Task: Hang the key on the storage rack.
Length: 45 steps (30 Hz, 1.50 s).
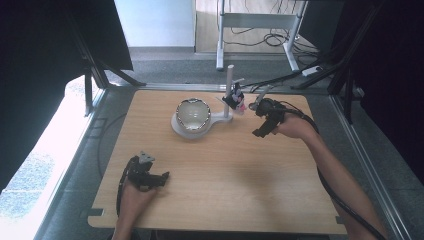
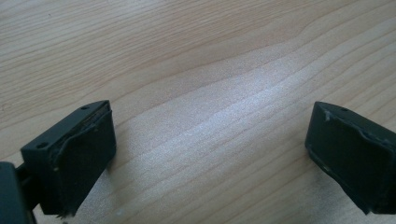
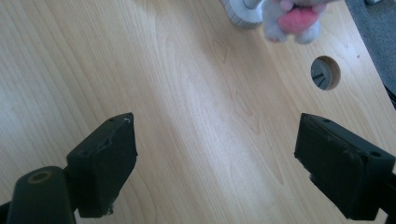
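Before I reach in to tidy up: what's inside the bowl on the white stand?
The bowl shows a shiny, reflective inside with nothing distinct in it from the high view. Its near rim hides part of the bottom, so something small could sit there.

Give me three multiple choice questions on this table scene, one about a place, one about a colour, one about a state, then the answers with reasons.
1. Where does the bowl sit?
A. on the white stand's base
B. beside the left gripper
C. on the floor

2. What colour is the soft toy hanging on the stand?
A. green and black
B. white and pink
C. orange

3. How are the right gripper's jaws?
A. shut on the toy
B. shut on the bowl
C. open, nothing between them

Answers: 1 A, the high view shows it on the base. 2 B, pale fur with pink in the right gripper view. 3 C, bare table between the jaws.
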Each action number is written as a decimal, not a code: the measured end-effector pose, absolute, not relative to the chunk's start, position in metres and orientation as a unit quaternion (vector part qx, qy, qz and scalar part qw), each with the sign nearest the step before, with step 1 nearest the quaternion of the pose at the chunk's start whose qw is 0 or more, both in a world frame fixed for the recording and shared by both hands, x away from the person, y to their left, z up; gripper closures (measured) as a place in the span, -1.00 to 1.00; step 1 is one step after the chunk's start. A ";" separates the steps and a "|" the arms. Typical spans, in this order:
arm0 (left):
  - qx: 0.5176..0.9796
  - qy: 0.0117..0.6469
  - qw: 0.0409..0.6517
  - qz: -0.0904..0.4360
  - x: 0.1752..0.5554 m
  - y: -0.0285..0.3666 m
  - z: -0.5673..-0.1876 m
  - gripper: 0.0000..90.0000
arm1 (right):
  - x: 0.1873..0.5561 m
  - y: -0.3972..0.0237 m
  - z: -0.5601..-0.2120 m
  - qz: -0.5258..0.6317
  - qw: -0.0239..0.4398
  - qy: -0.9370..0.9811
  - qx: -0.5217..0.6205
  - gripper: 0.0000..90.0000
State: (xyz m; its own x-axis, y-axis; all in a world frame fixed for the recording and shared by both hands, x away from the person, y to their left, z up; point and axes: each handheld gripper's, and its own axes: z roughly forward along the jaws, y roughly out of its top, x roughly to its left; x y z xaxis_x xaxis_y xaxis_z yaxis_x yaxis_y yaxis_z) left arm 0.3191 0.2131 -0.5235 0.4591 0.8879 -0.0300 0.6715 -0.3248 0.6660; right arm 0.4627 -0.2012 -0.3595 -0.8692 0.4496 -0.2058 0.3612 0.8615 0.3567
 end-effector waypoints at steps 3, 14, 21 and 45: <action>0.795 0.490 0.312 0.173 0.319 0.213 -0.523 -0.96 | 0.456 -0.207 -0.361 0.156 0.139 0.955 0.211 -0.71; 0.794 0.491 0.312 0.173 0.319 0.213 -0.524 -0.96 | 0.431 -0.227 -0.371 0.131 0.125 0.962 0.205 -0.71; 0.796 0.490 0.311 0.173 0.319 0.213 -0.523 -0.96 | 0.415 -0.238 -0.379 0.107 0.112 0.968 0.199 -0.72; 0.796 0.490 0.311 0.173 0.319 0.213 -0.523 -0.96 | 0.356 -0.263 -0.455 0.172 0.091 0.950 0.243 -0.76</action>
State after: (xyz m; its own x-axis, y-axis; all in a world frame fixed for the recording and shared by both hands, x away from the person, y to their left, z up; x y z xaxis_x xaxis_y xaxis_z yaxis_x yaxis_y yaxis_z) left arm 0.3190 0.2131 -0.5234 0.4596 0.8876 -0.0302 0.6728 -0.3257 0.6643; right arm 0.3555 -0.2626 -0.4547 -0.8653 0.4933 -0.0891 0.4306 0.8225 0.3715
